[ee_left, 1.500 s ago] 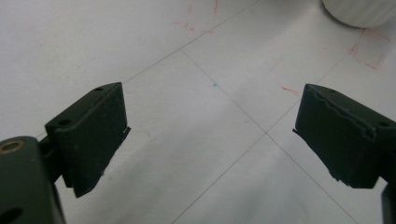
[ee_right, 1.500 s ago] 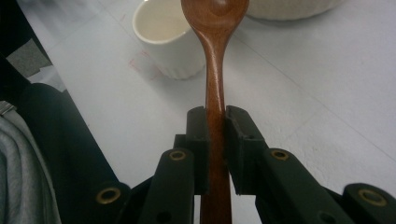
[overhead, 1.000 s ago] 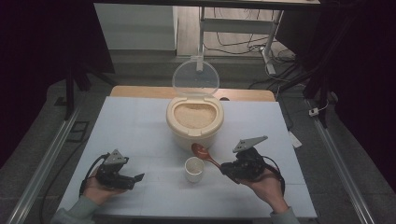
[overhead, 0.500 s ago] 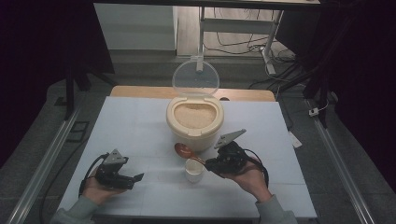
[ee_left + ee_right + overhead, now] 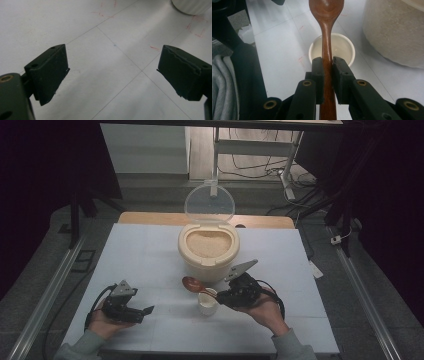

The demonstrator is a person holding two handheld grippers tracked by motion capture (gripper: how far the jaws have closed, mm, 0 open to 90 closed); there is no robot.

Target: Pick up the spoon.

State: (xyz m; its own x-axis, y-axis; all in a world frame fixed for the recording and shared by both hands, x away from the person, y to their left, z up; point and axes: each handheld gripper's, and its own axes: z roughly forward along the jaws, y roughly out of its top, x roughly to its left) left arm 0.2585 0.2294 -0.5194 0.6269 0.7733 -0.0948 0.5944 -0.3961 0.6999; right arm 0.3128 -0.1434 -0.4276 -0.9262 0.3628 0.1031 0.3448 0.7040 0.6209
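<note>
Our right gripper (image 5: 327,66) clamps the handle of the wooden spoon (image 5: 326,30), whose bowl reaches out ahead of the jaws. Just beneath the jaw tips sits the small white cup (image 5: 342,48), with the rice bin (image 5: 208,251) close beyond. Our left gripper (image 5: 112,72) rests on the table (image 5: 105,50), jaws wide and holding nothing.

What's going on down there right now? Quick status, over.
Right gripper shut on wooden spoon, bowl empty, over the small white cup. Left gripper open, idle on the table. Open rice container close behind; path clear.
</note>
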